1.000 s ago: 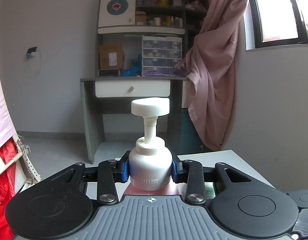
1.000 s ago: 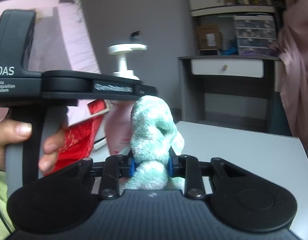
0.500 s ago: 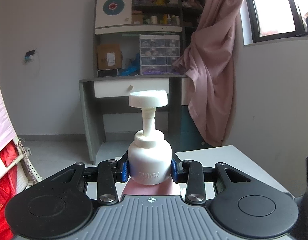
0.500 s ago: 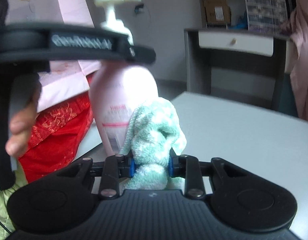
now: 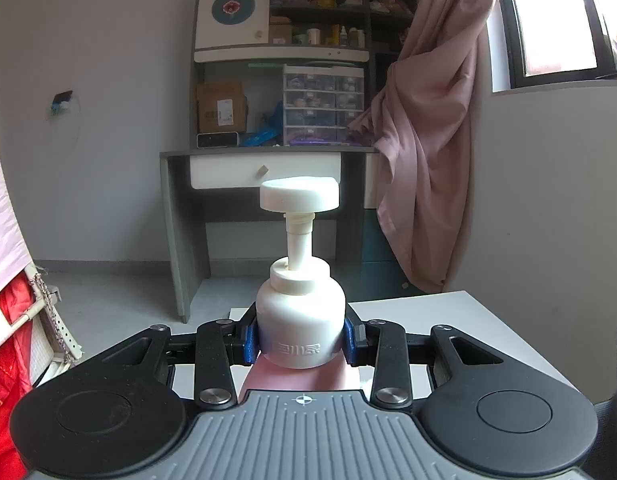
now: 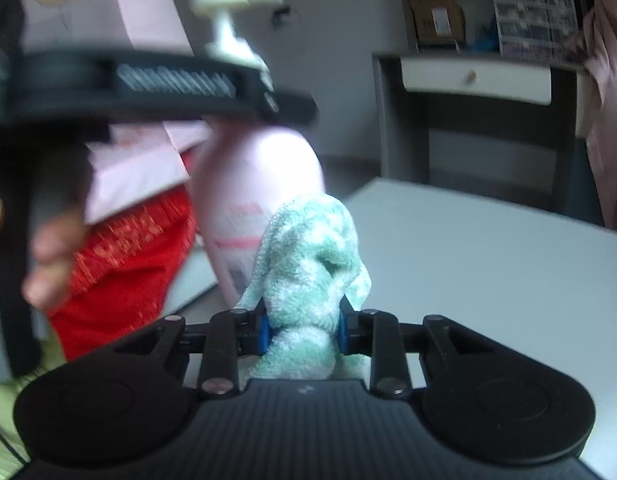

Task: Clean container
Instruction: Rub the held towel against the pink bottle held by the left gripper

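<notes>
A pink pump bottle (image 5: 300, 328) with a white collar and pump head stands upright between the blue pads of my left gripper (image 5: 300, 338), which is shut on its neck. In the right wrist view the same bottle (image 6: 252, 196) hangs above the white table (image 6: 488, 264), held by the left gripper's black body. My right gripper (image 6: 302, 330) is shut on a bunched green-and-white cloth (image 6: 312, 276). The cloth's top sits against or just in front of the bottle's lower right side; I cannot tell whether it touches.
A person's hand (image 6: 48, 264) holds the left gripper's handle at the left. A grey desk with a white drawer (image 5: 264, 172) and shelves stands beyond the table. A pink curtain (image 5: 428, 128) hangs at the right, red fabric (image 6: 120, 264) at the left.
The right gripper with the cloth has moved closer to the bottle and tilted down, so more of the pink body shows. The left gripper and its bottle have hardly shifted.
</notes>
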Available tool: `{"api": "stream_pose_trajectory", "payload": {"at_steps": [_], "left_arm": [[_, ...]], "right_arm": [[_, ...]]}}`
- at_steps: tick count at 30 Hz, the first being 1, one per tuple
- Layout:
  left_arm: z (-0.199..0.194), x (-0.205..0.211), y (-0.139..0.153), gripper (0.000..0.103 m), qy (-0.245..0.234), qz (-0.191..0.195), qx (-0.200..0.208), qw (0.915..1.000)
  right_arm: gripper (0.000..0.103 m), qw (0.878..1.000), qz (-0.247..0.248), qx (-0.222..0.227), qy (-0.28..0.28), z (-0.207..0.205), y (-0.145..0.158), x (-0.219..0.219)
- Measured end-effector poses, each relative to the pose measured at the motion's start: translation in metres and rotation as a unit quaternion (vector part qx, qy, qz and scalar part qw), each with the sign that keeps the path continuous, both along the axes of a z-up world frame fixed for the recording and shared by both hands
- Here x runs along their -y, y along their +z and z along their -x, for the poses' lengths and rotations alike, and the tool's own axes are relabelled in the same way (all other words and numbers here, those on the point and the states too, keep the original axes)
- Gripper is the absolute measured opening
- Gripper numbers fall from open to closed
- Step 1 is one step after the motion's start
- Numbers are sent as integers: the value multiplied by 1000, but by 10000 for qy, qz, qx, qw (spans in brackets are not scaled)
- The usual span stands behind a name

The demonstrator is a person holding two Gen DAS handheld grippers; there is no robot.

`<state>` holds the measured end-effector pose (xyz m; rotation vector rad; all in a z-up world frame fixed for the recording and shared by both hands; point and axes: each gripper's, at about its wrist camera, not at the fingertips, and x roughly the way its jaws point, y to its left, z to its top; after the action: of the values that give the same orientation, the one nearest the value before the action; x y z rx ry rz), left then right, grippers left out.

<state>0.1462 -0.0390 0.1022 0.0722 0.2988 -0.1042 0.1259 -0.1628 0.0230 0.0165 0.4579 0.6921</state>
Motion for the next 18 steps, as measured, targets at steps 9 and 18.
{"api": "stream_pose_trajectory", "payload": {"at_steps": [9, 18], "left_arm": [[-7, -7, 1, 38, 30, 17, 1, 10000], [-8, -6, 2, 39, 15, -22, -2, 10000]], "right_arm": [[30, 9989, -197, 408, 85, 23, 24, -5], [30, 9995, 224, -46, 215, 13, 1, -13]]}}
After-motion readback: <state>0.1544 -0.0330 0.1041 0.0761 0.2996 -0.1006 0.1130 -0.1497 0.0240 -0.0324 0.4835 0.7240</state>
